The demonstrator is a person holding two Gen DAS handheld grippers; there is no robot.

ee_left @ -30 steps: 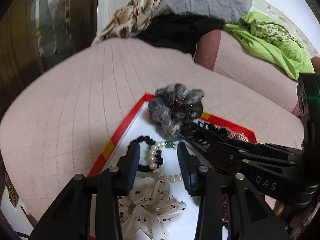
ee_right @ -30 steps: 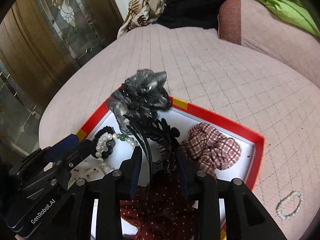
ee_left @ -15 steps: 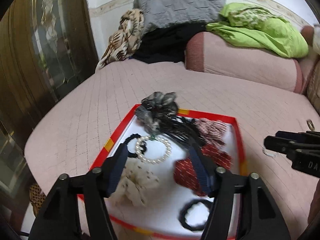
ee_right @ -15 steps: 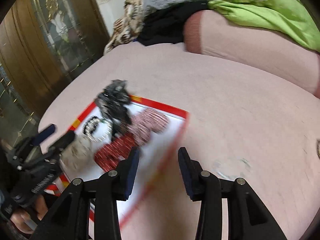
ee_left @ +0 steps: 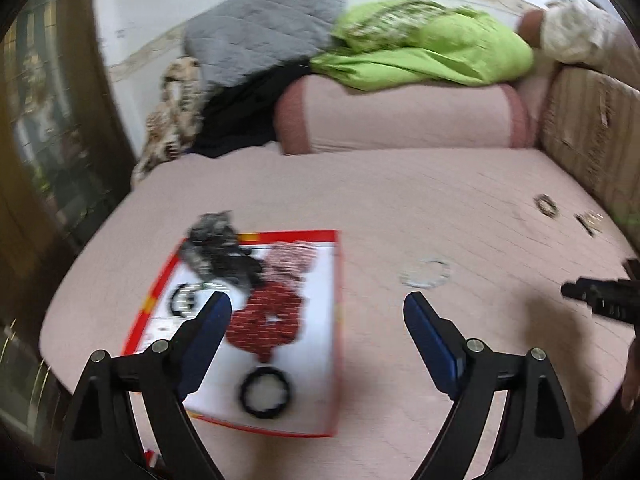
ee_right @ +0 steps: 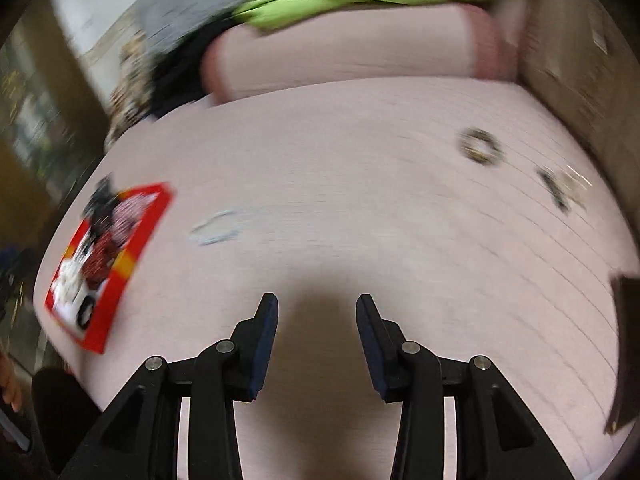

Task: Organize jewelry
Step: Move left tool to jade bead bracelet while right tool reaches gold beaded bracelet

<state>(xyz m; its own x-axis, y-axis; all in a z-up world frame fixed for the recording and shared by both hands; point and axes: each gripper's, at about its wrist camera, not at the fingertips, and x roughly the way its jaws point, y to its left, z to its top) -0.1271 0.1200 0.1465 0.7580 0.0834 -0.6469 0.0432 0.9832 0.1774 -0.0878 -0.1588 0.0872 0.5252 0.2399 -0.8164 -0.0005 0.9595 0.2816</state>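
Note:
A red-rimmed white tray (ee_left: 334,320) lies on the pink bed and holds scrunchies, a black hair tie (ee_left: 264,394) and a bead bracelet; it also shows in the right wrist view (ee_right: 132,248). A pale bead bracelet (ee_left: 426,274) lies on the bed right of the tray and shows in the right wrist view (ee_right: 218,226). A dark beaded ring (ee_right: 480,148) and another small piece (ee_right: 562,188) lie far right. My left gripper (ee_left: 318,306) is wide open and empty above the tray's right edge. My right gripper (ee_right: 316,312) is open and empty over bare bed; its tip shows in the left wrist view (ee_left: 576,292).
A pink bolster (ee_left: 400,116), a green blanket (ee_left: 432,52), a grey cushion (ee_left: 264,32) and dark clothes lie at the back. A beige headboard or sofa side (ee_left: 592,128) stands at right. A dark flat object (ee_right: 626,360) is at the right edge. Both views are motion-blurred.
Both grippers pulled back and swung right, away from the tray. The right gripper let go of the black hair claw, now in the tray. The left gripper opened wide.

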